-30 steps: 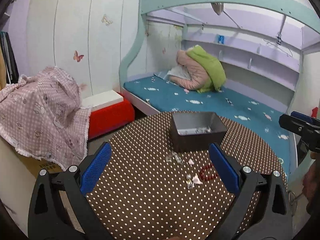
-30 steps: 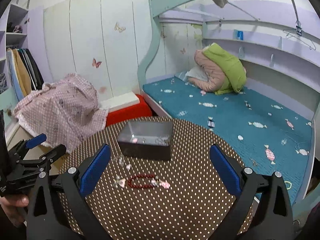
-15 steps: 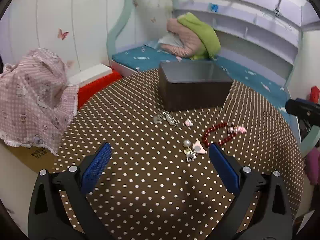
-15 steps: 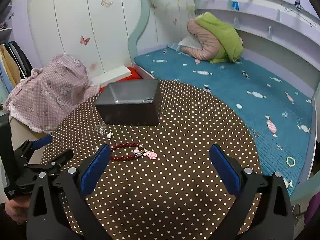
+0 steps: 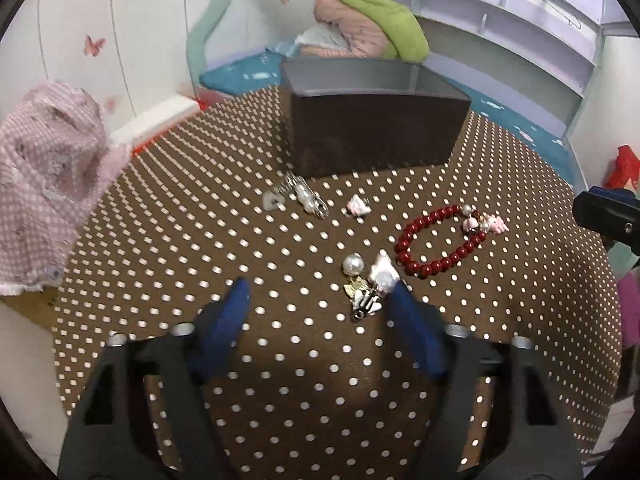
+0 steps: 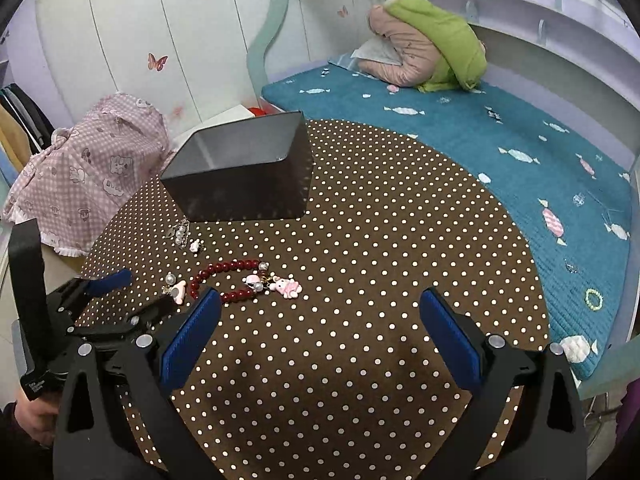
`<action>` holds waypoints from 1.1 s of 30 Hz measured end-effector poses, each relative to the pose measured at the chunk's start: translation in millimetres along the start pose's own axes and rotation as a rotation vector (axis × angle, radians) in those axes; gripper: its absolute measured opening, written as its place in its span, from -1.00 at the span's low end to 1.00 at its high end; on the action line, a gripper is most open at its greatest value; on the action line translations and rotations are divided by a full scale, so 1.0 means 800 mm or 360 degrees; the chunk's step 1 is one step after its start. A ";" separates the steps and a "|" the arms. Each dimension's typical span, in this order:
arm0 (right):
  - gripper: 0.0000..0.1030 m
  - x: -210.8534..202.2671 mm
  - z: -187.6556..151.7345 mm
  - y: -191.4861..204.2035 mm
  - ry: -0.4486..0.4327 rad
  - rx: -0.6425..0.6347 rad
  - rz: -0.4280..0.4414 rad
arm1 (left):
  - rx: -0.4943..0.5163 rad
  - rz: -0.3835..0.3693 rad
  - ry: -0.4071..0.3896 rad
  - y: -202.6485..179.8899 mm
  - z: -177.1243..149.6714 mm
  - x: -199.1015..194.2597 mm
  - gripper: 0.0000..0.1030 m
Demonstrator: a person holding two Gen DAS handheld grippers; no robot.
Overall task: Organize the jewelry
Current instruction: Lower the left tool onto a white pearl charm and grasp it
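A dark open box (image 5: 372,120) stands at the back of the round polka-dot table (image 5: 200,240); it also shows in the right wrist view (image 6: 244,172). In front of it lie a silver hair clip (image 5: 304,196), a small pink charm (image 5: 358,205), a red bead bracelet with pink charms (image 5: 440,240) and a pearl-and-charm cluster (image 5: 368,284). My left gripper (image 5: 320,300) is open, low over the table, its right finger beside the cluster. My right gripper (image 6: 320,308) is open and empty, just right of the bracelet (image 6: 236,278).
A teal bed (image 6: 500,152) with a pink and green bundle (image 6: 424,52) lies behind the table. A pink checked cloth (image 6: 80,176) covers something at the left. A white-and-red box (image 5: 160,116) sits behind the table's left edge.
Both grippers have moved forward and down toward the jewelry. The left gripper's fingers have narrowed and now sit next to the pearl cluster. The right gripper stays wide open.
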State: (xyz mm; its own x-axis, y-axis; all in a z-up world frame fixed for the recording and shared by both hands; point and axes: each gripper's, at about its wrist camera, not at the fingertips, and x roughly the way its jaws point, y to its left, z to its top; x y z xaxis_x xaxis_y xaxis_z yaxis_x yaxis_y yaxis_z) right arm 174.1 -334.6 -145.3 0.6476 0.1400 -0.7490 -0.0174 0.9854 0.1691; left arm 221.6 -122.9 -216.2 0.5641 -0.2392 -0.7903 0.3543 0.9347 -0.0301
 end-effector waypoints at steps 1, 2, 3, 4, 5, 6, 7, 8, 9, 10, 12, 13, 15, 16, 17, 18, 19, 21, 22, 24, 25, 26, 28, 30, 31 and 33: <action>0.85 0.001 0.000 0.000 0.0003 0.0000 0.0005 | 0.0000 -0.0011 -0.0012 0.000 0.001 0.000 0.27; 0.85 0.003 0.001 0.001 0.0006 0.0000 0.0008 | -0.0002 -0.0031 -0.0009 0.001 0.003 0.001 0.18; 0.85 0.004 0.002 0.002 0.0007 -0.0001 0.0008 | 0.0001 -0.0034 -0.0010 0.001 0.004 0.001 0.09; 0.85 0.005 0.002 0.002 0.0009 -0.0001 0.0012 | 0.0007 -0.0046 -0.0007 0.002 0.004 0.001 0.04; 0.85 0.006 0.002 0.003 0.0012 -0.0003 0.0017 | 0.0011 -0.0049 -0.0007 0.003 0.004 0.001 -0.06; 0.85 0.007 0.002 0.003 0.0015 -0.0005 0.0018 | 0.0011 -0.0055 -0.0006 0.005 0.003 0.000 -0.15; 0.85 0.008 0.002 0.004 0.0017 -0.0007 0.0023 | 0.0010 -0.0067 -0.0006 0.007 0.003 0.000 -0.20; 0.85 0.009 0.002 0.006 0.0019 -0.0008 0.0032 | 0.0007 -0.0076 -0.0007 0.009 0.002 -0.001 -0.32; 0.85 0.010 0.001 0.008 0.0022 -0.0011 0.0038 | -0.0002 -0.0091 -0.0006 0.012 0.001 -0.001 -0.44; 0.85 0.012 0.000 0.011 0.0030 -0.0021 0.0047 | -0.0012 -0.0106 -0.0005 0.017 0.002 -0.002 -0.50; 0.85 0.015 -0.002 0.017 0.0039 -0.0037 0.0058 | -0.0028 -0.0145 0.0001 0.025 0.001 -0.003 -0.69; 0.85 0.017 -0.002 0.019 0.0045 -0.0041 0.0059 | -0.0031 -0.0156 0.0002 0.027 0.001 -0.003 -0.69; 0.85 0.020 -0.004 0.022 0.0055 -0.0051 0.0059 | -0.0024 -0.0164 -0.0009 0.030 0.000 -0.006 -0.69; 0.85 0.021 -0.005 0.022 0.0060 -0.0054 0.0055 | -0.0008 -0.0163 -0.0018 0.030 -0.001 -0.008 -0.69; 0.85 0.023 -0.005 0.022 0.0067 -0.0054 0.0054 | 0.0013 -0.0162 -0.0019 0.028 -0.001 -0.009 -0.68; 0.85 0.024 -0.005 0.021 0.0074 -0.0053 0.0053 | 0.0026 -0.0161 -0.0020 0.026 -0.001 -0.009 -0.67; 0.85 0.025 -0.006 0.020 0.0082 -0.0053 0.0050 | 0.0034 -0.0147 -0.0040 0.027 0.000 -0.011 -0.66; 0.85 0.026 -0.006 0.018 0.0088 -0.0050 0.0040 | 0.0056 -0.0151 -0.0055 0.023 0.002 -0.014 -0.21; 0.85 0.025 -0.007 0.017 0.0089 -0.0044 0.0040 | 0.0072 -0.0141 -0.0073 0.022 0.004 -0.015 -0.19; 0.85 0.024 -0.007 0.015 0.0087 -0.0037 0.0036 | 0.0102 -0.0148 -0.0066 0.020 0.009 -0.013 -0.19; 0.85 0.024 -0.007 0.014 0.0087 -0.0036 0.0035 | 0.0110 -0.0152 -0.0060 0.019 0.011 -0.012 -0.19; 0.85 0.024 -0.007 0.013 0.0087 -0.0034 0.0033 | 0.0120 -0.0167 -0.0044 0.017 0.012 -0.009 -0.27; 0.85 0.024 -0.007 0.011 0.0088 -0.0032 0.0033 | 0.0133 -0.0202 -0.0014 0.014 0.012 -0.005 -0.61; 0.85 0.024 -0.007 0.011 0.0087 -0.0033 0.0033 | 0.0144 -0.0236 -0.0016 0.013 0.009 -0.010 -0.67; 0.85 0.024 -0.007 0.011 0.0088 -0.0034 0.0036 | 0.0148 -0.0239 -0.0018 0.011 0.006 -0.011 -0.76; 0.85 0.024 -0.006 0.013 0.0089 -0.0039 0.0045 | 0.0144 -0.0263 -0.0035 0.014 0.001 -0.018 -0.75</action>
State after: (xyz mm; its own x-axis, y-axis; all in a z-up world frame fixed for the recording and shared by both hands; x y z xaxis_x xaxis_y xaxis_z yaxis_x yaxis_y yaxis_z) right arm 182.4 -321.1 -160.9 0.6031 0.1726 -0.7788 -0.0544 0.9829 0.1757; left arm 218.1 -109.6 -205.0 0.5085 -0.3942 -0.7656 0.5084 0.8550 -0.1025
